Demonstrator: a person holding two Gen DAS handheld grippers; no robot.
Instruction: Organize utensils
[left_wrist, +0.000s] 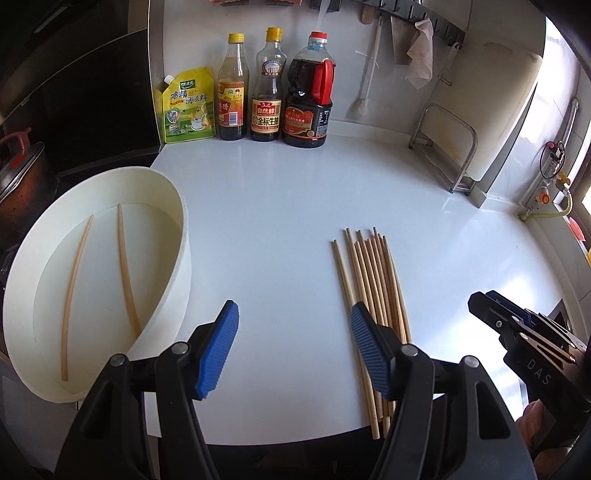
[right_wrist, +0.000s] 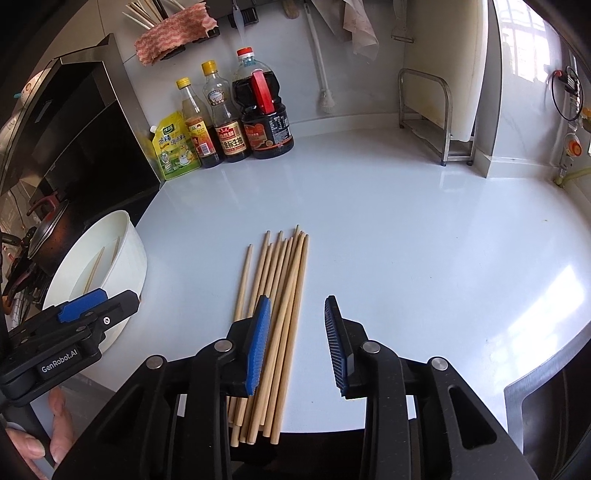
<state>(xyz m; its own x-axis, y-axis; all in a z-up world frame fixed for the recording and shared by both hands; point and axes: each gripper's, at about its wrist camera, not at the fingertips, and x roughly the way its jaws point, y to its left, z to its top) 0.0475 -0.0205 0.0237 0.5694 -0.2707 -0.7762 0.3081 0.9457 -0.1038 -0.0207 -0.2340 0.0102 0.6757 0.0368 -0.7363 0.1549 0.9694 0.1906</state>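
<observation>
We have the chopstick bundle (left_wrist: 373, 291) lying loose on the white counter (left_wrist: 288, 206), sticks roughly parallel, butt ends at the counter's near edge, tips pointing toward the back wall. Everything below is placed relative to that bundle.

Left gripper (left_wrist: 294, 350): jaws well apart, nothing between the blue pads (left_wrist: 218, 350). It sits just left of the bundle; its right-hand pad overlaps the leftmost sticks in the left wrist view (contact or just above, we cannot tell).

Right gripper (right_wrist: 297, 345): jaws parted less widely, nothing held. It sits over the bundle's right edge; the left pad covers the middle sticks in its own view, the right pad is over bare counter to the bundle's right.

White tub (left_wrist: 173, 280): well left of the bundle, at the counter's left edge. Two chopsticks (left_wrist: 125, 266) lie apart on its floor.

Behind the bundle, against the wall: yellow-green seasoning pouch (left_wrist: 188, 107), then three dark sauce bottles (left_wrist: 266, 88) in a row. Back right of the bundle: a metal rack (left_wrist: 443, 147) holding a white board.

A person's fingers (right_wrist: 59, 417) show under the left gripper handle.
</observation>
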